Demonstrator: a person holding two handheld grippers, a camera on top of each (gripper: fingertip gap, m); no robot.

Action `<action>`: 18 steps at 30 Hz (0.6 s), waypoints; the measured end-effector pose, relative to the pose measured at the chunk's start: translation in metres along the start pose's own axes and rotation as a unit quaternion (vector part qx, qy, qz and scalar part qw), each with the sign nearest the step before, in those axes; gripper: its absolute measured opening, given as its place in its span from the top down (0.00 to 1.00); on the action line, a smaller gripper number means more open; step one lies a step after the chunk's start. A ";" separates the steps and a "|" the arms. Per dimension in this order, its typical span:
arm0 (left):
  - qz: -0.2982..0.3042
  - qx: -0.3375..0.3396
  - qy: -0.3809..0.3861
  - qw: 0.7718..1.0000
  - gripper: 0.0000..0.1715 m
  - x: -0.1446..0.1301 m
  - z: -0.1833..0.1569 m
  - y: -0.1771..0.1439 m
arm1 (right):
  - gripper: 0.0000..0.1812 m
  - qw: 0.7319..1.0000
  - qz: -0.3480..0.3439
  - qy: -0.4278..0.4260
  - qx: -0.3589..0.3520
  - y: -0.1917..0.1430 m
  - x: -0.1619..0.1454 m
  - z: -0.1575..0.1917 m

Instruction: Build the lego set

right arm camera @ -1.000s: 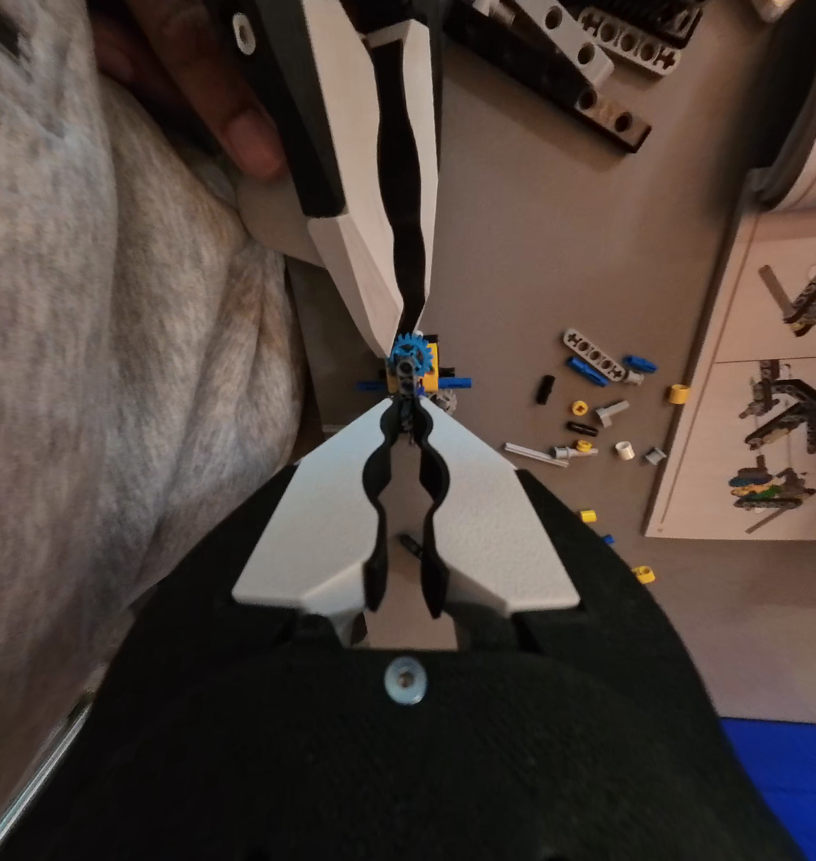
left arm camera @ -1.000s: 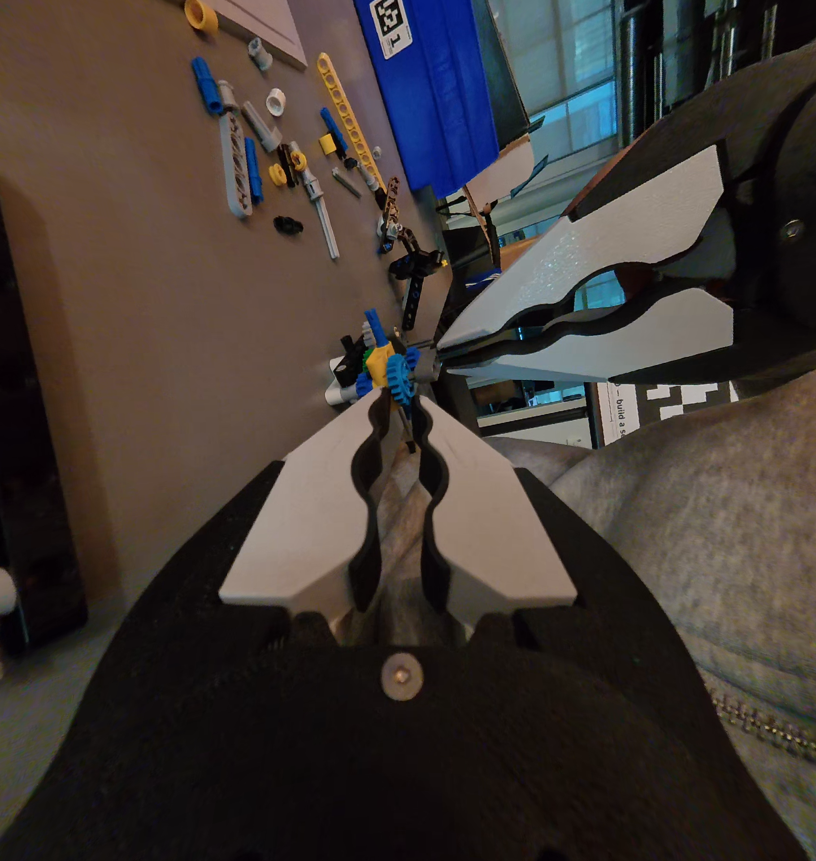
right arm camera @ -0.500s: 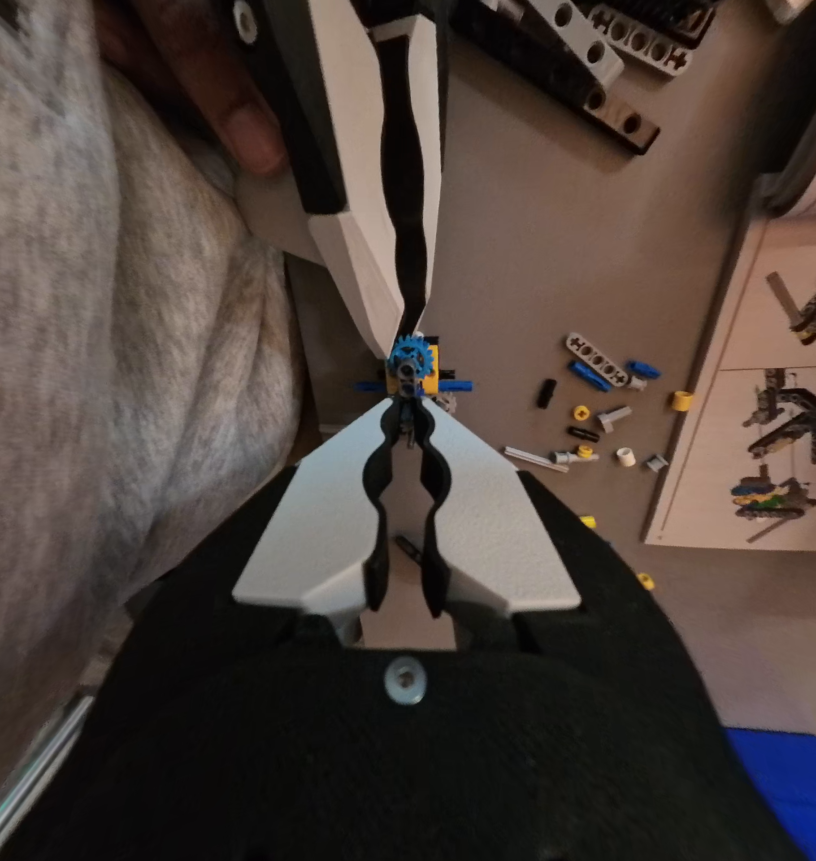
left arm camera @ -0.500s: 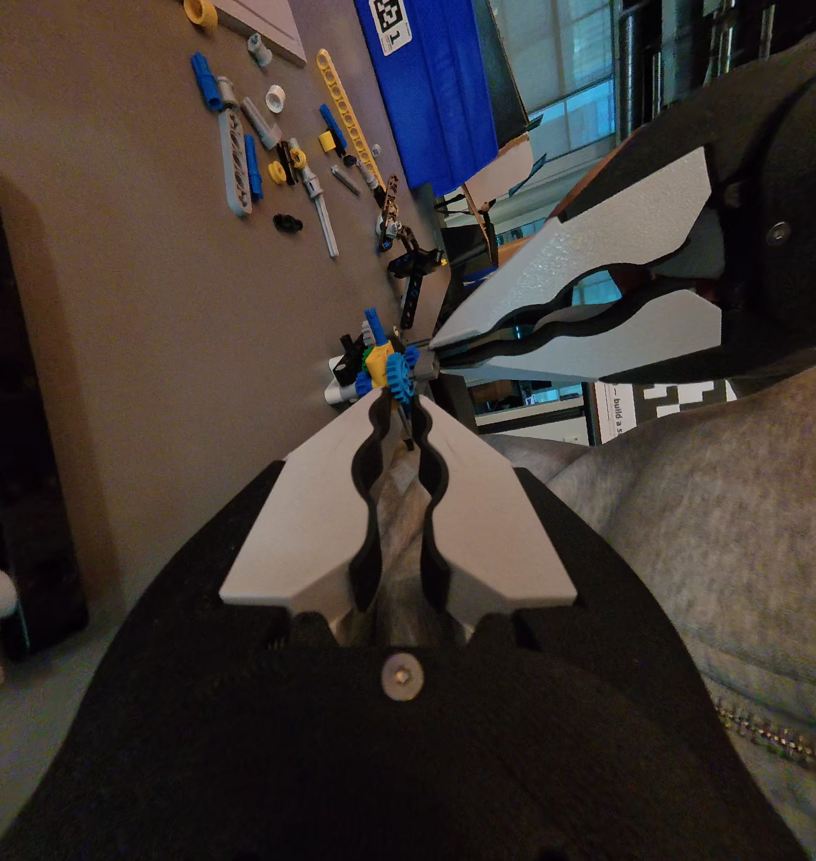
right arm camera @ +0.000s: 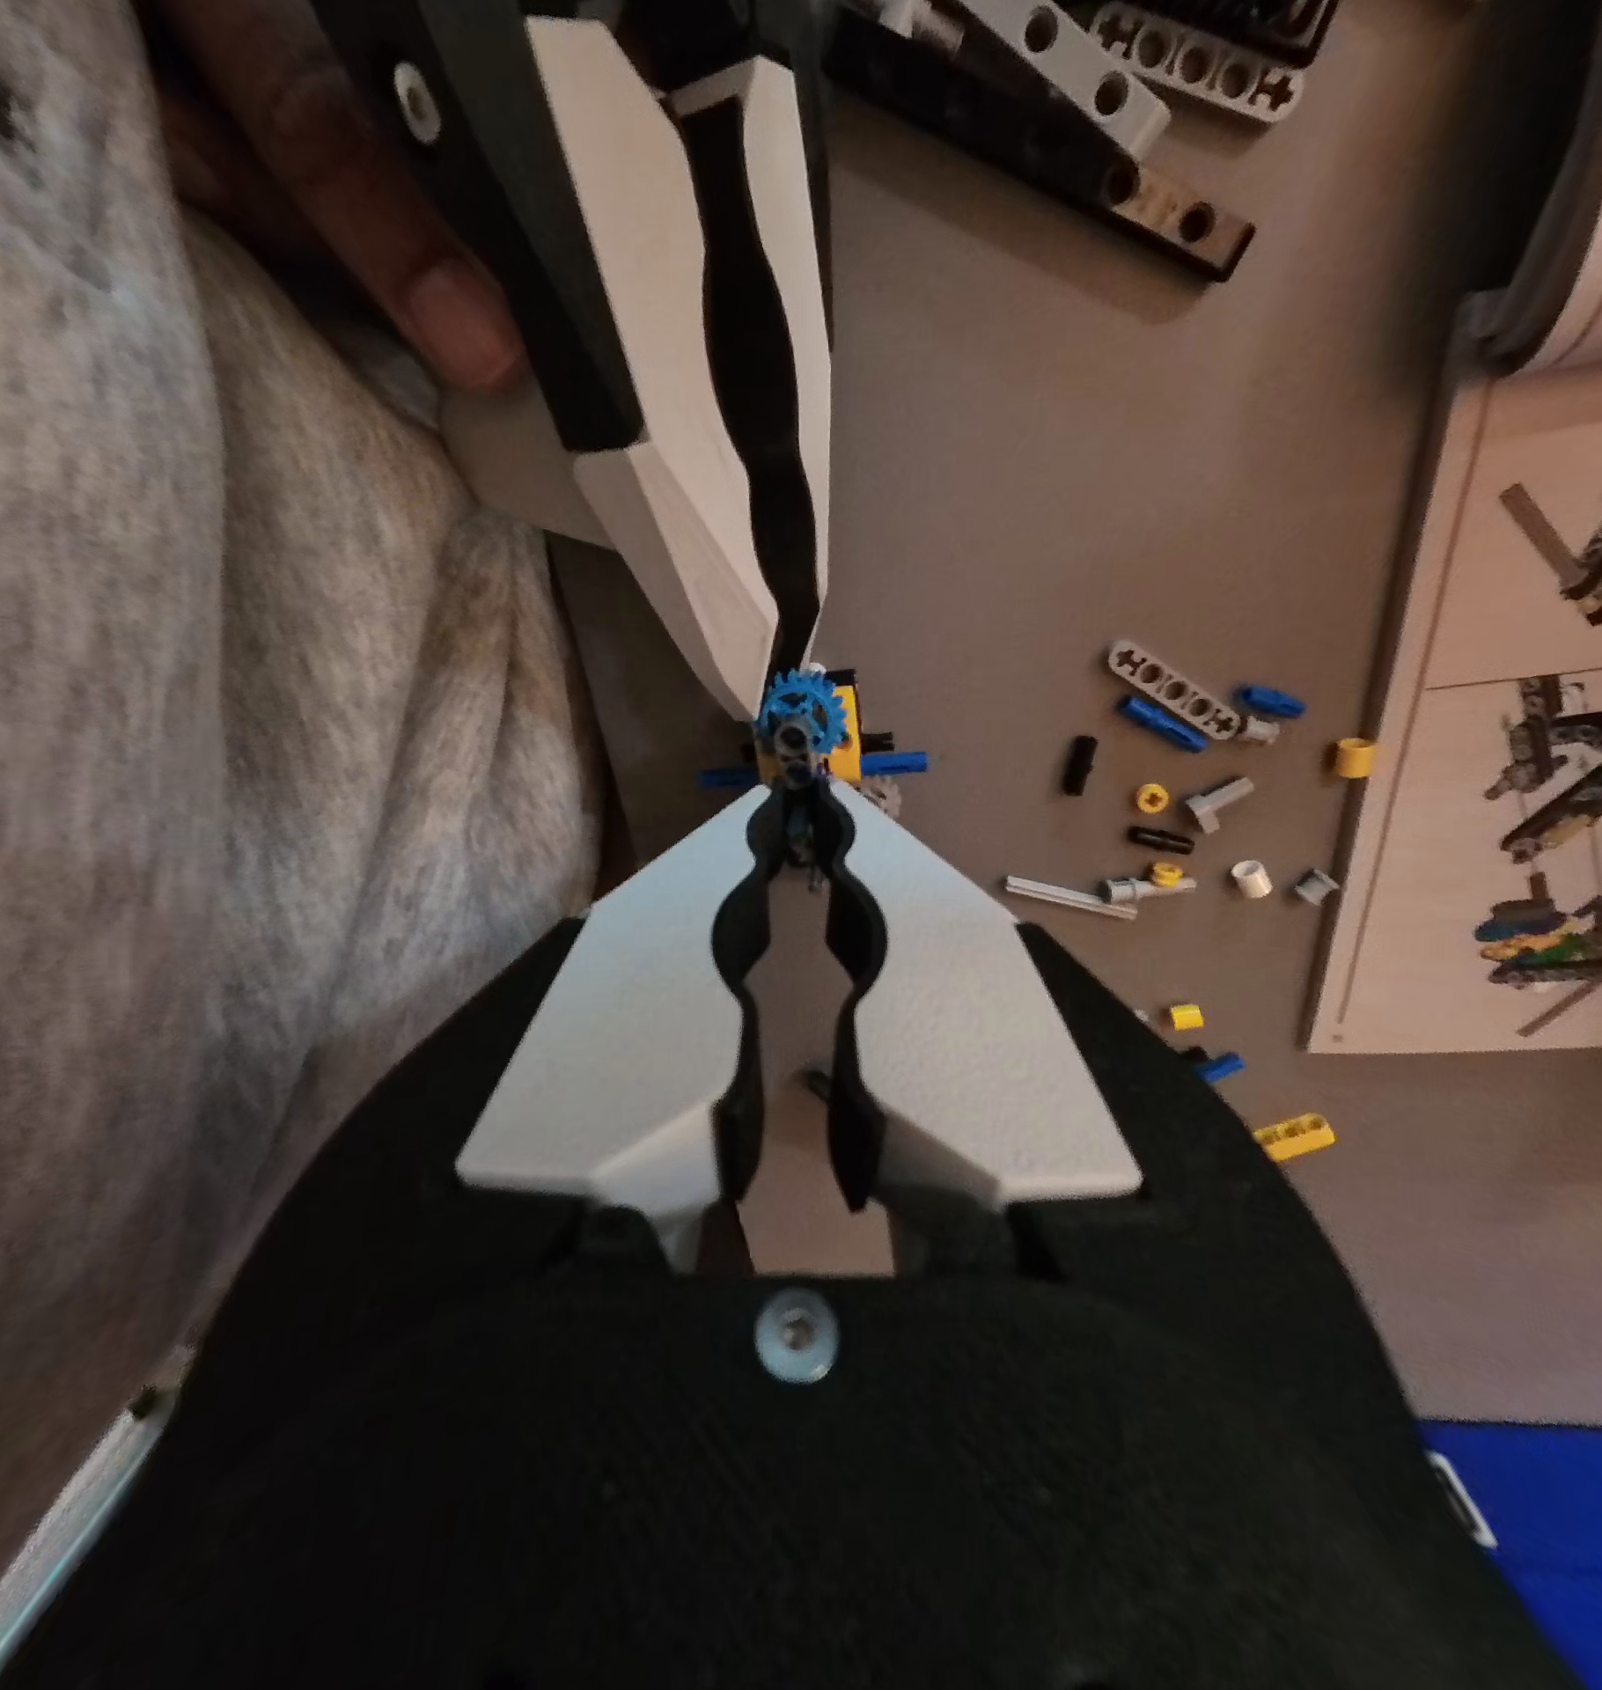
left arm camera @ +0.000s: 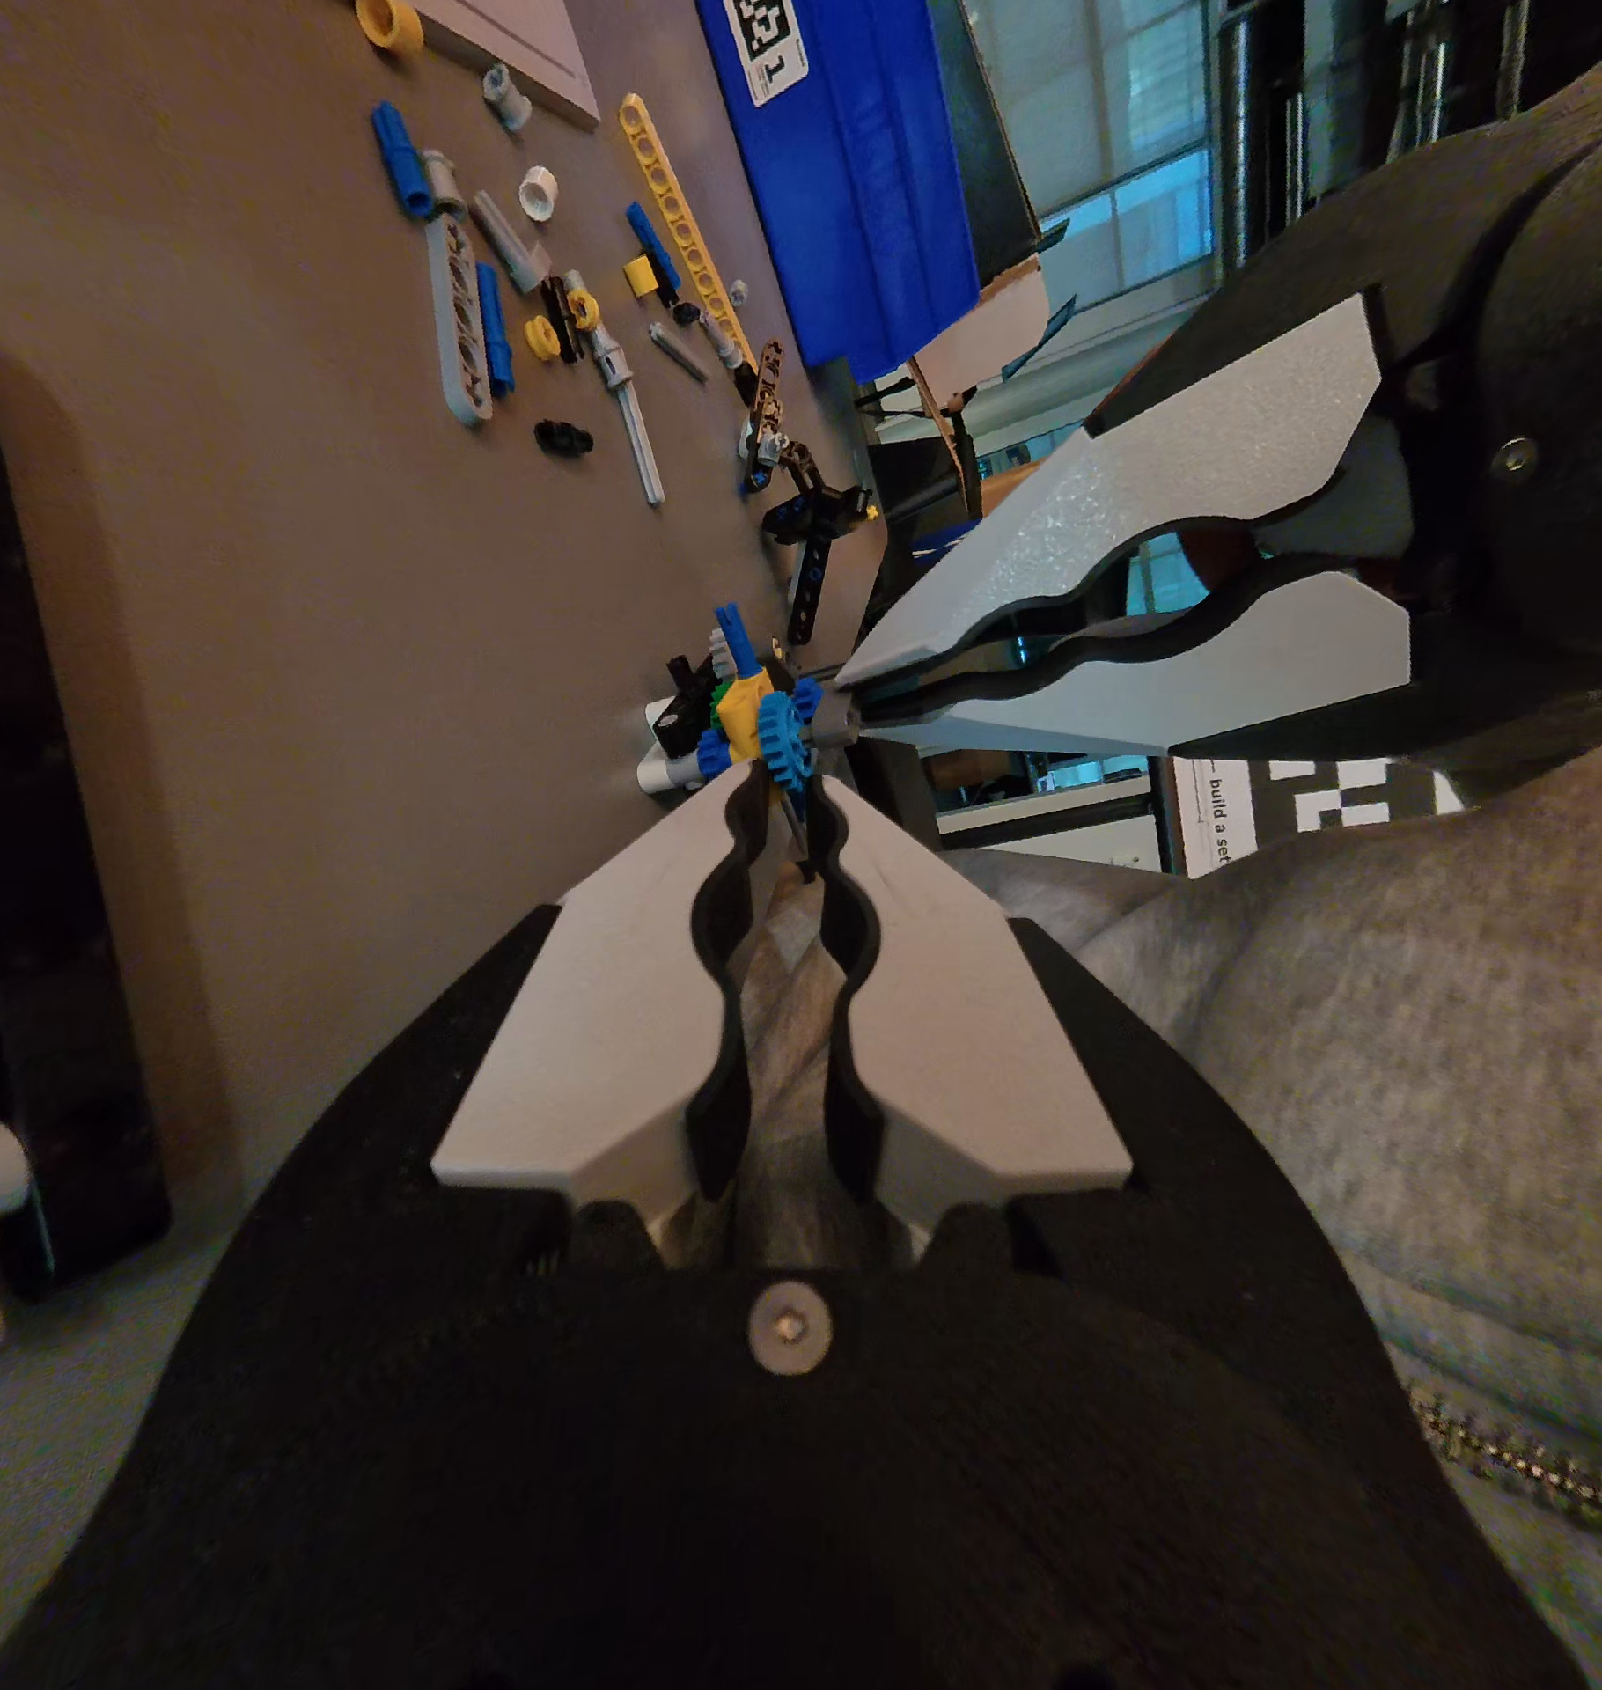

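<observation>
A small lego assembly (left arm camera: 744, 711) with a yellow block, a blue gear (left arm camera: 782, 732) and blue pins hangs in the air over the brown table (left arm camera: 276, 594). My left gripper (left arm camera: 786, 788) is shut on a thin dark axle under the gear. My right gripper (left arm camera: 841, 711) comes in from the right, shut on a small grey piece (left arm camera: 827, 724) at the gear's hub. In the right wrist view the gear (right arm camera: 802, 716) faces me, with my right gripper (right arm camera: 797, 794) just below it and the left gripper (right arm camera: 793, 654) reaching down from above.
Loose lego parts (left arm camera: 505, 302) (right arm camera: 1172, 805) lie on the table, with a long yellow beam (left arm camera: 678, 219) and a black sub-assembly (left arm camera: 802, 512). A blue box (left arm camera: 852, 183), an instruction sheet (right arm camera: 1529, 732) and black beams (right arm camera: 1099, 110) lie around. A grey sweatshirt (right arm camera: 185, 732) is close behind. My two grippers' fingertips are within a few centimetres of each other.
Hardly anything: both grippers stay shut at the assembly. The right gripper has shifted very slightly against it.
</observation>
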State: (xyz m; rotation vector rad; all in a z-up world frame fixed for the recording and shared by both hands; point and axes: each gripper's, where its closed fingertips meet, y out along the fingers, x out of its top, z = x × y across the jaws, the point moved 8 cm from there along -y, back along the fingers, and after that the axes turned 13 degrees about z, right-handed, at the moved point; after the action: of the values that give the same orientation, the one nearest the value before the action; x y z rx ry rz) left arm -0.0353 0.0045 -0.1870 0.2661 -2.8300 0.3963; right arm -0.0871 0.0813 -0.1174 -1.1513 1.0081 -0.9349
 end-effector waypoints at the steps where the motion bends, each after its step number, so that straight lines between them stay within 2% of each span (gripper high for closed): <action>1: 0.000 0.000 0.000 1.000 0.97 0.000 0.000 0.000 | 0.98 1.000 -0.001 0.001 -0.001 0.000 0.000 0.000; 8: 0.001 0.001 0.002 1.000 0.97 0.000 0.000 0.000 | 0.98 1.000 -0.009 0.009 0.002 0.004 0.000 0.000; 12: 0.000 -0.002 -0.001 1.000 0.97 0.001 0.000 0.000 | 0.98 0.999 -0.005 -0.022 -0.022 0.006 0.002 0.002; 18: -0.003 -0.005 -0.006 1.000 0.97 0.001 0.001 -0.001 | 0.97 0.999 -0.039 0.029 -0.001 0.004 0.000 0.001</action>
State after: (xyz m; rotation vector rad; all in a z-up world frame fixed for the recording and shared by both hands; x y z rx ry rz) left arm -0.0364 0.0035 -0.1869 0.2744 -2.8411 0.3817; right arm -0.0863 0.0821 -0.1210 -1.1786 1.0169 -1.0352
